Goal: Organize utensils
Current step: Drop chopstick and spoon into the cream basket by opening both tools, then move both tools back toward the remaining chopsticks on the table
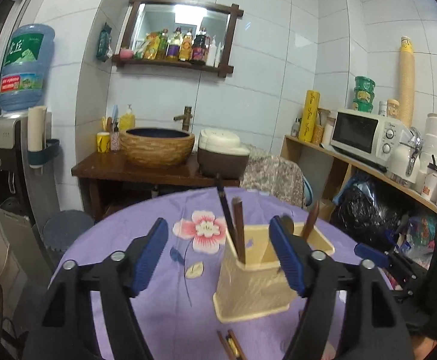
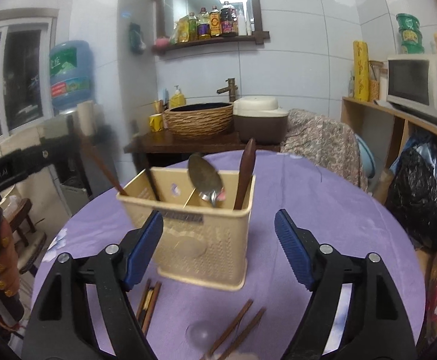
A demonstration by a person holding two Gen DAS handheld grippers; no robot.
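A cream plastic utensil holder (image 2: 200, 240) (image 1: 251, 288) stands on the purple tablecloth (image 2: 323, 210). Its left compartment holds dark chopsticks (image 1: 238, 228) (image 2: 104, 168). Its right compartment holds a metal spoon (image 2: 204, 180) and a brown wooden handle (image 2: 245, 174) (image 1: 311, 219). Loose brown chopsticks lie on the cloth: one pair (image 2: 236, 330) in front of the holder, another (image 2: 149, 303) by its left corner, seen also as chopsticks (image 1: 230, 345). My left gripper (image 1: 218, 255) is open, its right finger over the holder. My right gripper (image 2: 218, 249) is open, straddling the holder's front. Neither grips anything.
A clear round object (image 2: 198, 334) lies on the cloth near the front chopsticks. Behind the table: a chair draped in patterned cloth (image 2: 320, 144), a wooden counter with woven basin (image 2: 200, 120) and rice cooker (image 2: 260, 120). A shelf with microwave (image 1: 365, 135) stands right, water dispenser (image 1: 23, 69) left.
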